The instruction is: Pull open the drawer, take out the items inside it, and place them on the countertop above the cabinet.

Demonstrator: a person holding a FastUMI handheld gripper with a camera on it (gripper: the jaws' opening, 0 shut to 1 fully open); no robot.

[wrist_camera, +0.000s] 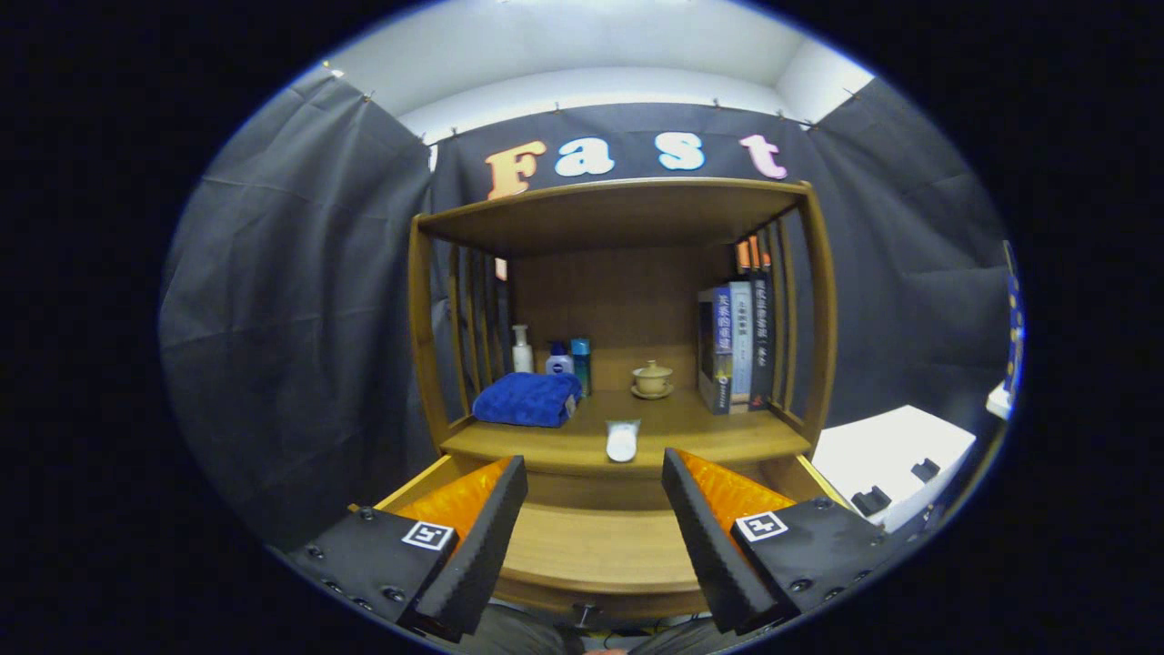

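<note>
1. Drawer (596, 546): pulled out from the wooden cabinet (823, 300), directly beneath the countertop (691, 428); visible interior bare wood, no item discernible between the fingers.
2. Gripper (596, 478): released, fingers spread wide apart, nothing between them; poised above the open drawer, tips just short of the countertop front edge.
3. Small white item (622, 441): one, lying on the countertop close to its front edge, ahead of the fingers and roughly midway between them; identity not determinable.
4. Blue towel (527, 398): one, folded, resting on the left part of the countertop.
5. Bottles behind the towel, against the back panel: three in total. White pump bottle (522, 350), one; blue-and-white pump bottle (558, 360), one; teal cylindrical bottle (581, 362), one.
6. Lidded cup (652, 377): one, beige, seated on a matching saucer (652, 393), at the rear centre of the countertop; contents not visible.
7. Books (738, 341): standing upright at the right end of the countertop, against the slatted side; three spines clearly distinguishable, further ones behind not countable.
8. White box (896, 455): one, outside the cabinet to the right, carrying two small dark pieces on its top.
</note>
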